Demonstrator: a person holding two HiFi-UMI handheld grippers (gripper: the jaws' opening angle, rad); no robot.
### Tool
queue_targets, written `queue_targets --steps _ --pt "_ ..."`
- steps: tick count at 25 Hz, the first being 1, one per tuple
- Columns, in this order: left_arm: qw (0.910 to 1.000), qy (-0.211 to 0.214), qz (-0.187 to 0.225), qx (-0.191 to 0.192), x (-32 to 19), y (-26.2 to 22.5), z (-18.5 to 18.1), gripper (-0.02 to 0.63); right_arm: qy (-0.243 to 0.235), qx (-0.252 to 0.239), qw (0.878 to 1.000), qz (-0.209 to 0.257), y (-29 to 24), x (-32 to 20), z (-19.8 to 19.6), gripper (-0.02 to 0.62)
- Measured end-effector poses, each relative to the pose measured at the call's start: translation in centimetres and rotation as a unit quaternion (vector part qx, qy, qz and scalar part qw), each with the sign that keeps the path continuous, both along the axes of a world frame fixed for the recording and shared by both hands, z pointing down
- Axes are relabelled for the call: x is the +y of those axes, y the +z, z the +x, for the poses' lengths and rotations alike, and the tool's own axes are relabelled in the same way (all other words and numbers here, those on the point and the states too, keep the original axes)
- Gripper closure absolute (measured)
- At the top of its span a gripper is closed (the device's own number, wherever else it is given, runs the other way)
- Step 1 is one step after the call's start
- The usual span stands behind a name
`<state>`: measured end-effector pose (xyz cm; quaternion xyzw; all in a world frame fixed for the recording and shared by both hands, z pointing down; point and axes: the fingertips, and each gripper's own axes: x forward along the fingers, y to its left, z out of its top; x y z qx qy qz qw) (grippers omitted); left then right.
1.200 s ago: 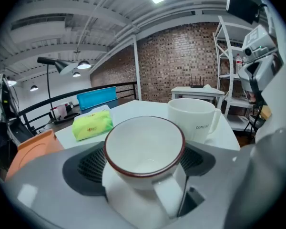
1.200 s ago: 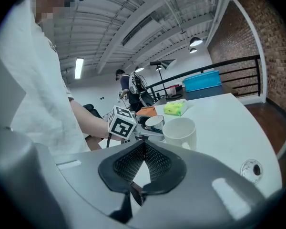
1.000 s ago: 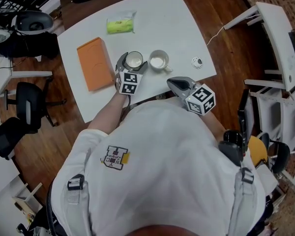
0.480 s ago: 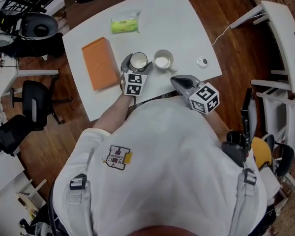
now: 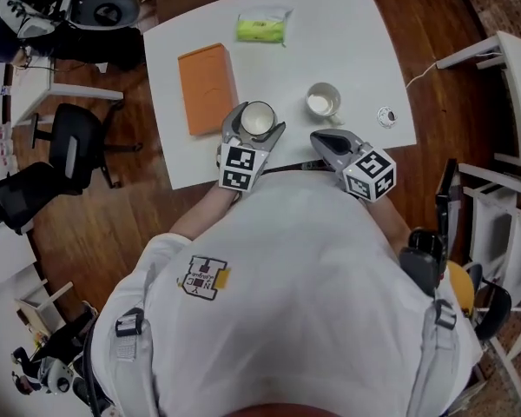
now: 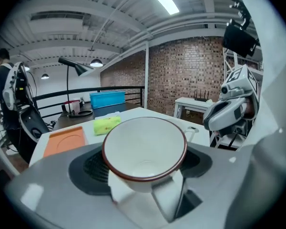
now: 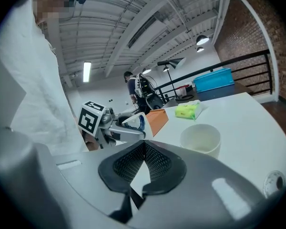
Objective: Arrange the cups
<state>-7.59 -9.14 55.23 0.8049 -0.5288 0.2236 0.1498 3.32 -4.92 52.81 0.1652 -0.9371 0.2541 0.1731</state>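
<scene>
The left gripper (image 5: 257, 122) has its fingers clamped on a white cup with a brown rim (image 6: 144, 147), just right of the flat orange box (image 5: 207, 87). The right gripper (image 7: 144, 151) has its fingers closed on nothing. The smooth cup could slip if tilted, or knock the box. A second ago it stood beside the plain white cup (image 5: 323, 101); now they are well apart.

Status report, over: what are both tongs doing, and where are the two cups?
Left tongs shut on brown-rimmed cup. Right tongs shut, empty. Second cup standing on table, untouched. Orange box beside held cup.
</scene>
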Motion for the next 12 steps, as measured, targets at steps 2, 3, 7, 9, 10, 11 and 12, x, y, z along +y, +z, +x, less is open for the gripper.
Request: queue_targets --steps 2,3,7,9,10,11,12 --pt "0.9999 -0.01 0.006 -0.008 1.0 -0.9 -1.9 0.199 -0.016 -0.005 1.0 0.0 0.0 0.5 -1.6 0.595" --pt "0.9998 -0.016 0.009 -0.013 1.4 -1.2 -2.9 0.199 -0.023 -0.007 1.0 0.0 0.0 0.8 -2.4 0.595" --pt "0.9984 -0.047 0.004 -0.029 2.9 -1.5 -7.6 0.199 -0.046 -0.016 0.999 0.005 -0.2 1.7 -5.5 0.595" --pt "0.9974 -0.066 -0.002 -0.03 3.6 -1.3 -9.9 0.199 -0.048 -0.02 0.999 0.007 -0.3 1.9 -6.4 0.595" --pt "0.9969 -0.073 -0.003 -0.03 3.8 -1.1 -11.0 0.198 -0.046 -0.022 0.999 0.008 -0.4 1.8 -6.7 0.595" --pt "0.9965 -0.079 -0.004 -0.03 3.8 -1.0 -11.9 0.199 -0.042 -0.024 0.999 0.009 -0.5 1.8 -6.9 0.595" --pt "0.9962 -0.081 -0.003 -0.031 3.6 -1.1 -12.8 0.199 -0.037 -0.026 0.999 0.011 -0.5 1.7 -7.0 0.595"
